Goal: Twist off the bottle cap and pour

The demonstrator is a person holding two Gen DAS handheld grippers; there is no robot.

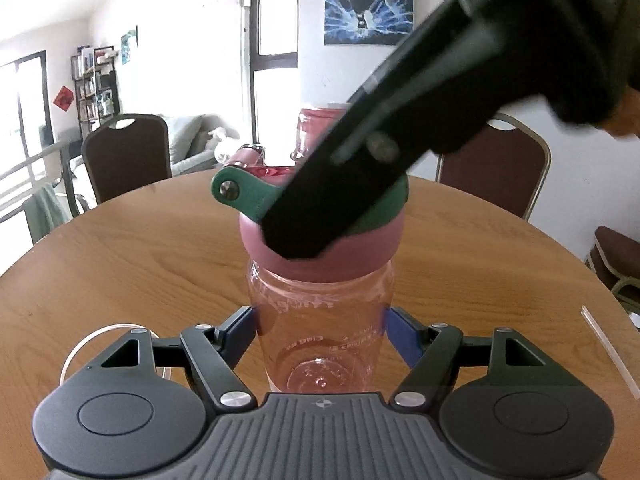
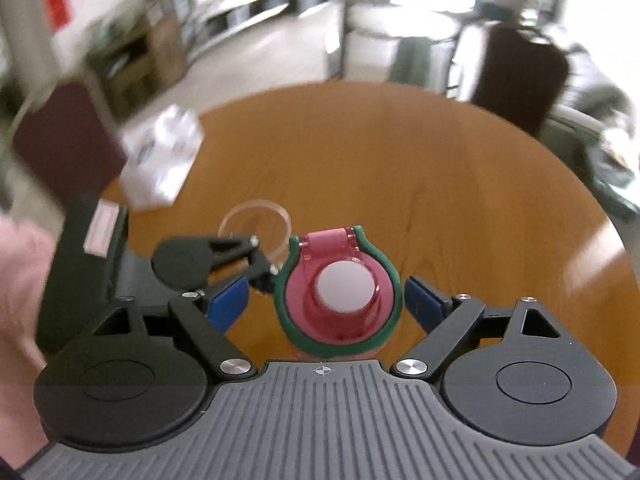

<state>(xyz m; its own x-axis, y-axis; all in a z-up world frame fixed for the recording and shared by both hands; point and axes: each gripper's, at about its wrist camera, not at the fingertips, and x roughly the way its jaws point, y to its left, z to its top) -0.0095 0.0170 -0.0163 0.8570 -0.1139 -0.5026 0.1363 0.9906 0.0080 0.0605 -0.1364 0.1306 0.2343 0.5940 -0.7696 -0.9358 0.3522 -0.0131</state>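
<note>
Left gripper (image 1: pixel 320 330) clamped the bottle (image 1: pixel 320 332) — upright on table (image 1: pixel 120 260). Right gripper (image 2: pixel 326 300) hung over the cap (image 2: pixel 340 300), jaws open — not touching.

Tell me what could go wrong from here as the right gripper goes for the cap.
1. The right gripper is open, its blue pads clear of the pink cap; closing off-centre might catch the green carry loop instead.
2. The left gripper clamps the clear pink bottle low down, so twisting could spin or tip it.
3. A clear glass stands close behind the bottle and could get knocked.
</note>
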